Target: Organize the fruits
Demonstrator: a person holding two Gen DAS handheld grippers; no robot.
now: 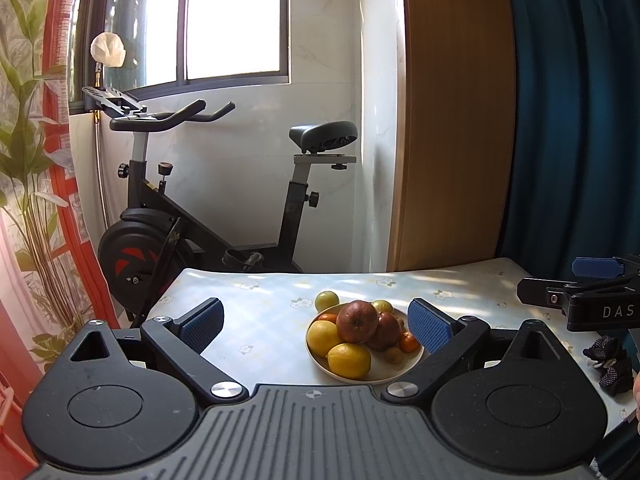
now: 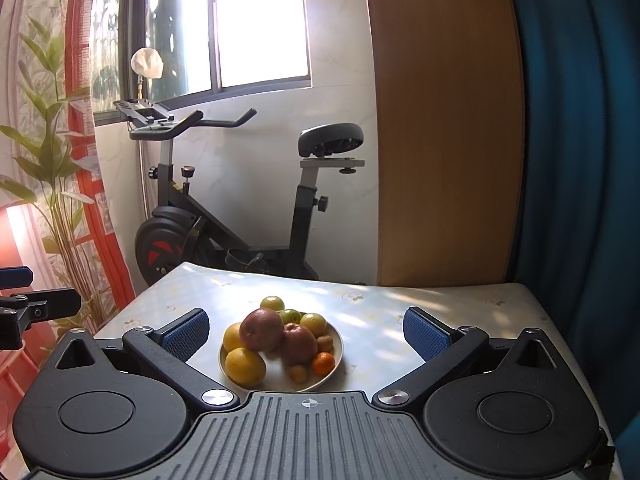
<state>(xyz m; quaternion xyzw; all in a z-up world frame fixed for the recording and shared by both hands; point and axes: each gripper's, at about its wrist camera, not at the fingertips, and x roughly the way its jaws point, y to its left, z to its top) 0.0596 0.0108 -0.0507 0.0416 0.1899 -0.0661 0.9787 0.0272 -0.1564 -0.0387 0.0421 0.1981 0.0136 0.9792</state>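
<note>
Behind everything, a black exercise bike with a red-marked flywheel (image 1: 140, 260), parked under the window, beside a tall light-brown wooden panel (image 1: 452, 120) and a dark blue curtain (image 1: 572, 120).

In front, a table under a pale floral-print cloth (image 1: 260, 292), dappled with sunlight.

Held above the near edge, the left black two-finger gripper with blue ribbed pads (image 1: 316, 326), spread wide and gripping nothing, the fruit plate seen between its fingers, toward the right one. Alongside, the right black two-finger gripper with blue ribbed pads (image 2: 306, 330), likewise spread wide and empty, with the plate closer to its left finger; also glimpsed at the right border of the left wrist view.

On the cloth, near the middle, a round cream-coloured plate (image 2: 336, 344) heaped with fruit: two dull red apples (image 2: 262, 330) piled on top at the centre, two large yellow citrus fruits (image 2: 245, 366) at the left and near side, small yellow-green round fruits (image 2: 314, 322) at the back, a small orange tangerine (image 2: 323, 363) on the right, and small brownish fruits (image 2: 298, 373) beside it. Just off the plate, at its far rim, one more small yellow-green fruit on the cloth (image 1: 327, 300).

At the right table edge in the left wrist view, a small dark dotted piece of fabric (image 1: 608, 364).
</note>
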